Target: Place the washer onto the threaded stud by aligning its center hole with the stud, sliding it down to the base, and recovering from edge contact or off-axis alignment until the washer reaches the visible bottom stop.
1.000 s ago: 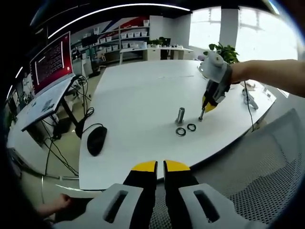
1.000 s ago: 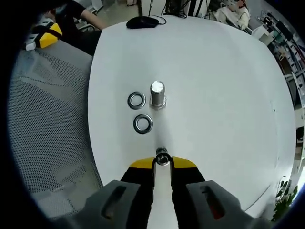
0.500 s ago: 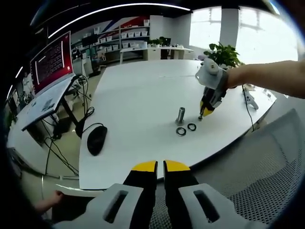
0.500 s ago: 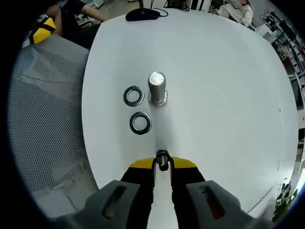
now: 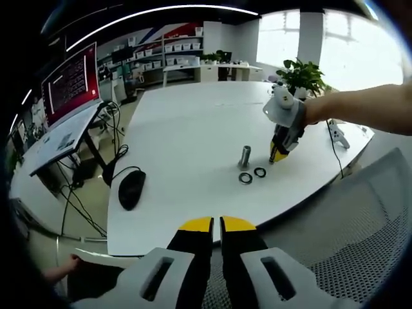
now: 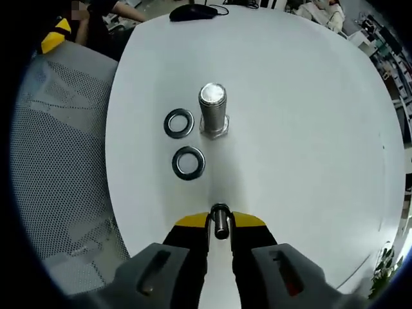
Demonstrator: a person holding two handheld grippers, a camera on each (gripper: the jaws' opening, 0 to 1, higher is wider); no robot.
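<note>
White counter (image 6: 309, 129) carries our work. On it stands the stud (image 6: 213, 109), bare, with 2 washers (image 6: 179, 123) (image 6: 188, 163) flat beside it. Our right gripper (image 6: 220, 222), jaws clenched on a small metal piece (image 6: 221, 217), hovers near them; left gripper (image 5: 215, 225) waits away, jaws closed, empty. We judge nothing is threaded yet.
</note>
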